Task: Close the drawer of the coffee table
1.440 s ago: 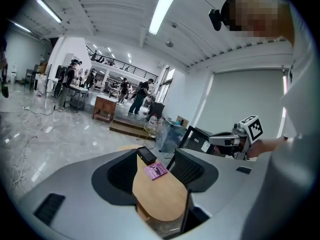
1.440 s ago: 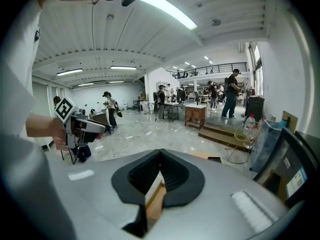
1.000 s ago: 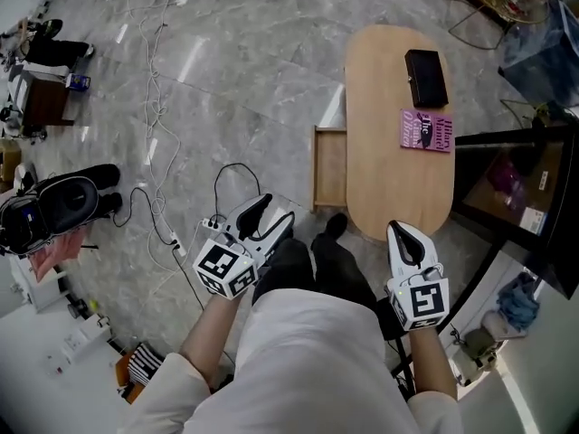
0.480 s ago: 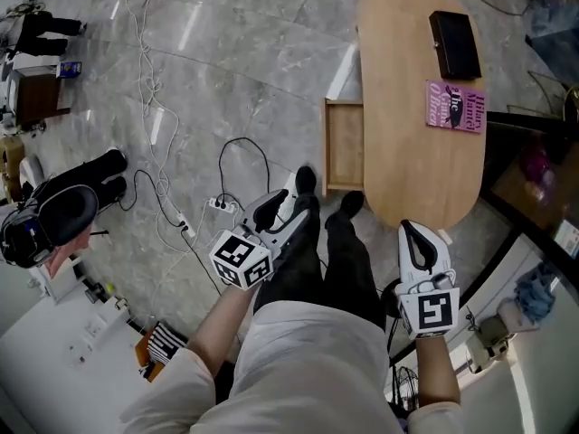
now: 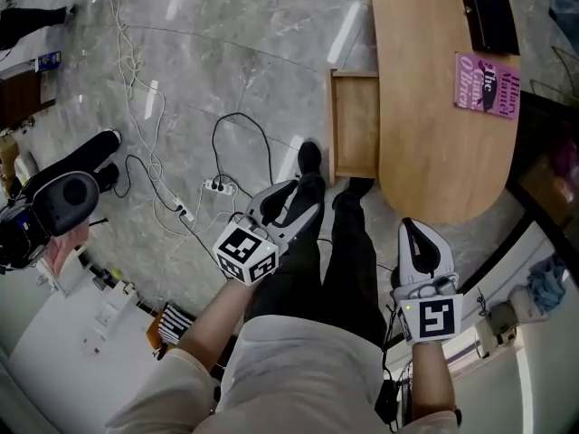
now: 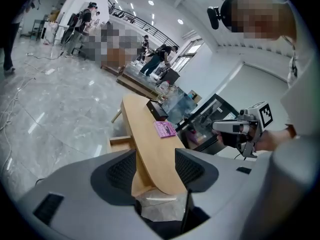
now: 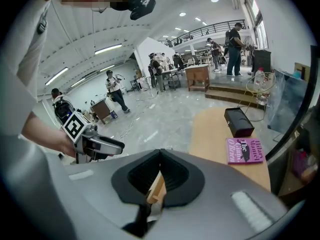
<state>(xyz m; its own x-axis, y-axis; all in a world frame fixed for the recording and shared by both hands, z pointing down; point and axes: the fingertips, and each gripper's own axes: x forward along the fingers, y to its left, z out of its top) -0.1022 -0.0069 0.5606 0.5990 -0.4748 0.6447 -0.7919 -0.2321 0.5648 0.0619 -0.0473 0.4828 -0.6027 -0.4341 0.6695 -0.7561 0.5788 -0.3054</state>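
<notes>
Both grippers have come down over the past second, and the coffee table (image 5: 434, 125) now looms larger and higher in the head view, its far end cut off by the frame edge. The left gripper (image 5: 291, 202) is held with its jaws well apart and nothing between them; its own view looks through the gap at the table's rounded near end. The right gripper (image 5: 414, 238) has its jaws closed together at the tips and grips nothing; only a sliver of pale wood shows through the slit beneath them.

The drawer (image 5: 355, 125) lies ahead of both grippers, forward and a little to the right of the left one, forward and to the left of the right one, and well apart from each. The person's dark shoes (image 5: 309, 159) stand between the grippers and the drawer, just beside its near corner.

Pulled out from the table's long left side, the drawer is a shallow box of light wood matching the tabletop, its inside bare. Farther along the top, beyond the right gripper, lie a pink book (image 5: 488, 81) and a black box (image 5: 488, 12). Left of the left gripper, a white power strip (image 5: 214, 186) and its cables lie on the grey marble floor (image 5: 226, 61).
</notes>
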